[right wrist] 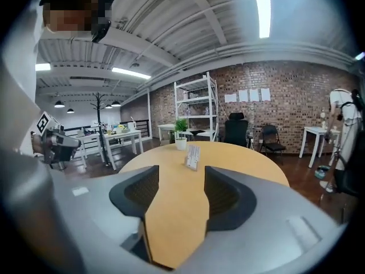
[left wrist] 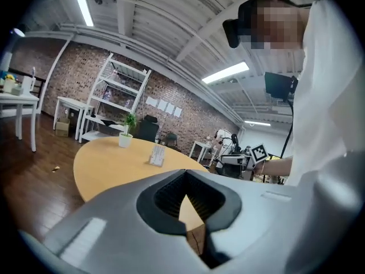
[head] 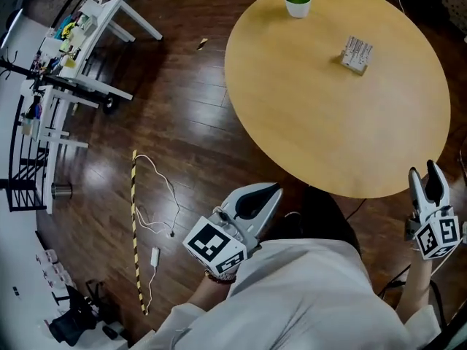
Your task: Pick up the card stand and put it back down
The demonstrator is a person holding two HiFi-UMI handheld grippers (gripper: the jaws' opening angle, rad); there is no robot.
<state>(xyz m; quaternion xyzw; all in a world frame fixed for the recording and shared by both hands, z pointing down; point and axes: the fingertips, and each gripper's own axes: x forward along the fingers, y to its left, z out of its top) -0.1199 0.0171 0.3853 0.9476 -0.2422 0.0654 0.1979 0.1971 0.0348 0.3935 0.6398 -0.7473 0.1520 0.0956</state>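
The card stand [head: 357, 54], a small clear holder with a white card, stands upright on the far right part of the round wooden table [head: 306, 115]. It also shows in the left gripper view, card stand [left wrist: 157, 154], and ahead of the right jaws, card stand [right wrist: 193, 156]. My left gripper [head: 267, 195] hovers off the table's near edge, over the floor, its jaws shut with nothing in them; the left gripper [left wrist: 185, 178] points across the table. My right gripper [head: 425, 175] hangs by the table's near right edge, far from the stand. The right gripper [right wrist: 181, 181] stands open and empty.
A small potted plant [head: 297, 2] sits at the table's far edge. White shelving and desks [head: 73, 42] stand at the left. A white cable [head: 157, 210] and a yellow-black strip [head: 135, 224] lie on the dark wood floor. Chairs [right wrist: 236, 131] stand beyond the table.
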